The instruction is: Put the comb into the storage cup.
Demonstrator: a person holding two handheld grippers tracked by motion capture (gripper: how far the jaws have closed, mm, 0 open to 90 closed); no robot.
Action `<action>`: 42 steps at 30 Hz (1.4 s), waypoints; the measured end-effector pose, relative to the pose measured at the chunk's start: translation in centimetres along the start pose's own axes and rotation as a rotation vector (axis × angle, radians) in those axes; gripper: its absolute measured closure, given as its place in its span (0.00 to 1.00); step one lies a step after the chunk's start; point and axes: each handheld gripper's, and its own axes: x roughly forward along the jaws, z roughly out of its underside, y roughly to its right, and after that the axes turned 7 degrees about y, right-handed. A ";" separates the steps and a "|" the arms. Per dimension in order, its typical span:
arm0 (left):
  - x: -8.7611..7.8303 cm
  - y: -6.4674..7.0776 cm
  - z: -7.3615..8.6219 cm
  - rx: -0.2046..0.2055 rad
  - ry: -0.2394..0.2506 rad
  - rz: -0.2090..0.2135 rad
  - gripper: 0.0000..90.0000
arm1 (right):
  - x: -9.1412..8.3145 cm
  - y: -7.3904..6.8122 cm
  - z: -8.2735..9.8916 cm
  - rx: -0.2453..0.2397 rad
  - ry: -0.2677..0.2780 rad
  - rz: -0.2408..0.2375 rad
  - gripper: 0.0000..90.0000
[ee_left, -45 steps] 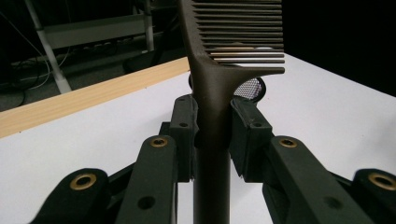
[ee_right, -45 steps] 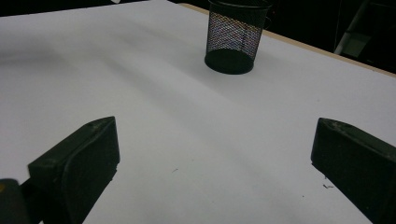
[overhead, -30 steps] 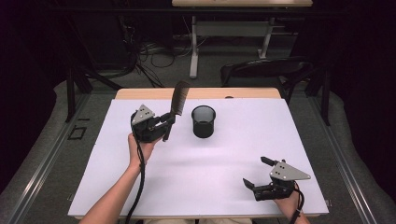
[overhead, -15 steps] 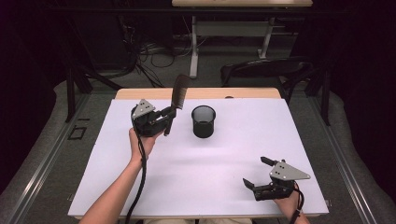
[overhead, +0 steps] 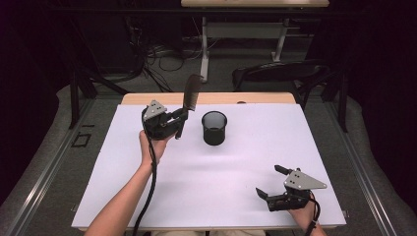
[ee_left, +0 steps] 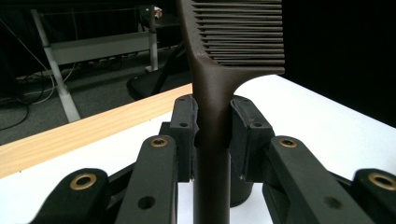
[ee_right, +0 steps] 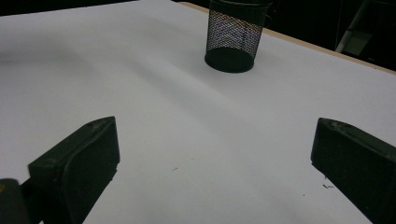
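since 1 second back, comb (overhead: 191,97) tipped more upright, toothed end higher over the far table edge; left gripper (overhead: 178,122) barely shifted, right gripper (overhead: 269,182) unmoved. mesh cup (overhead: 214,127) just right of the comb on the white table (overhead: 206,196), nothing between them. left jaws clamped on the comb's handle; right jaws wide apart, empty, low over the near right corner.

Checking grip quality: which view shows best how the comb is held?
The left gripper view: the comb handle sits clamped between both pads, teeth above. The high view shows it small, upright in the left gripper beside the cup.
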 end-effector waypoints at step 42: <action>2.7 -0.2 -2.0 -0.018 0.054 -0.023 0.81 | -0.1 0.0 0.0 0.002 0.000 0.001 0.01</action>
